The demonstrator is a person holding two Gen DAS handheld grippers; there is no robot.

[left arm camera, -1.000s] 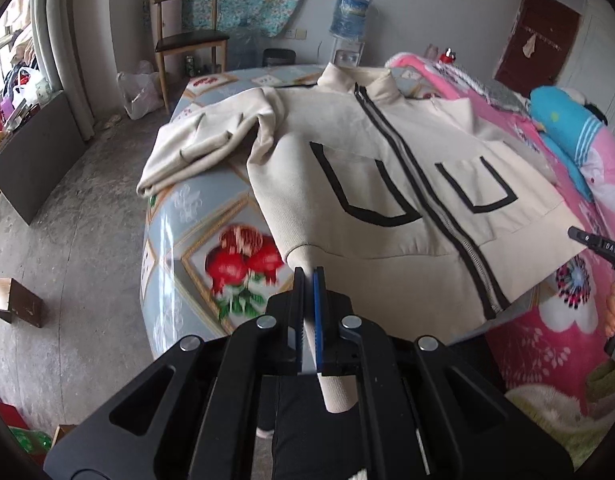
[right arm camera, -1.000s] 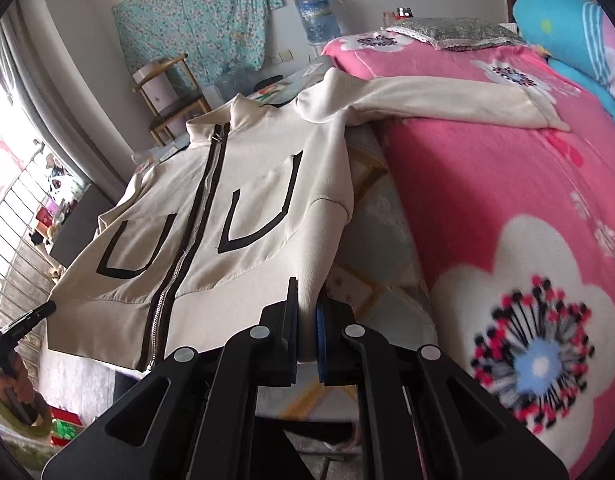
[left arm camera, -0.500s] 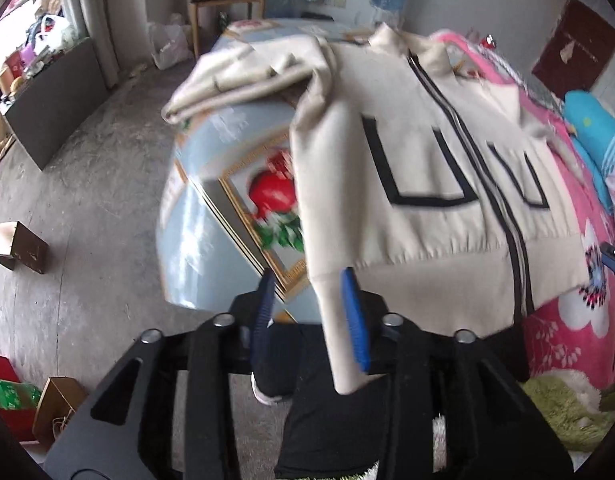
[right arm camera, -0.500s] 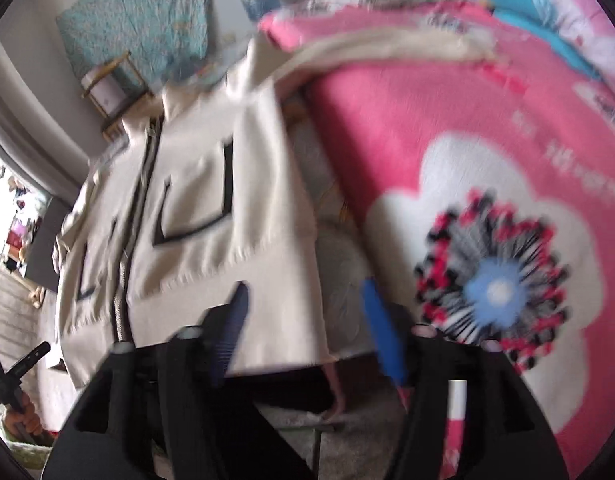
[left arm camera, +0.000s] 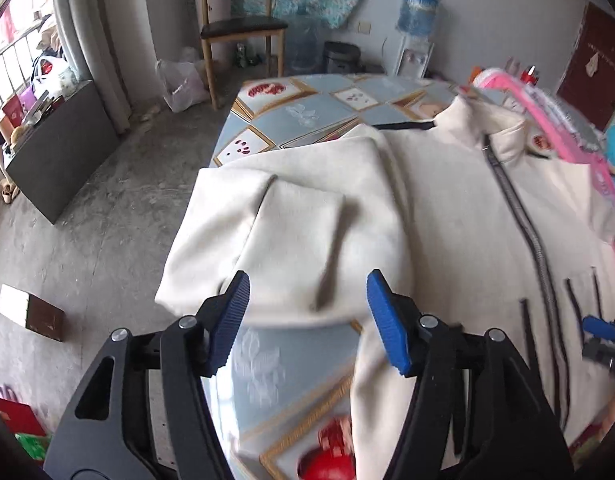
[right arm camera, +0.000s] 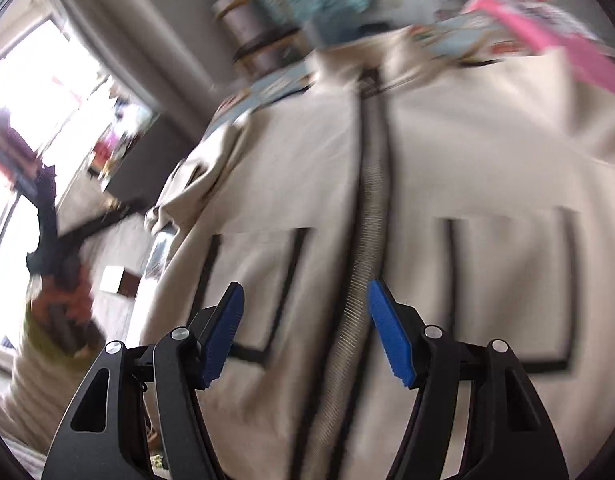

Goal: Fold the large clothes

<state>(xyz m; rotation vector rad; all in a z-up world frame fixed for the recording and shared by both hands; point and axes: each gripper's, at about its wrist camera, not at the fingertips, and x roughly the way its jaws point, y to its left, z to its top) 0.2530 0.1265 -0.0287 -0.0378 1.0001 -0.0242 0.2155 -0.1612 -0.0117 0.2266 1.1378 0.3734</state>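
Cream zip-up jacket (left arm camera: 447, 216) is spread front-side up over a blue patterned tabletop (left arm camera: 307, 108), collar at the far end, dark zipper (left arm camera: 535, 240) running down the middle. Its sleeve (left arm camera: 283, 236) on the window side lies folded and bunched near the table edge, just in front of the left gripper (left arm camera: 307, 316).

That left gripper has just been opening: its blue pads (left arm camera: 387, 324) now stand wide apart with nothing pinched between them, and the sleeve cloth sits beyond the tips, not gripped. Past the table you can see a wooden chair (left arm camera: 239, 28), a water dispenser (left arm camera: 417, 28) against the wall, and a small brown box (left arm camera: 31, 312) on the concrete floor. A bit of the other gripper's blue tip pokes in at the right edge of this view.

The right wrist view is pretty blurry, but the right gripper (right arm camera: 305, 328) clearly hangs over the jacket's front with jaws spread wide and empty. Its jaws have also just opened. The zipper (right arm camera: 367, 216) runs up right between its fingers, with a black-outlined pocket (right arm camera: 255, 288) on each side. The left gripper and the hand (right arm camera: 63, 292) holding it show smeared at the left edge. A pink blanket (right arm camera: 547, 44) lies along the far right, next to the jacket.
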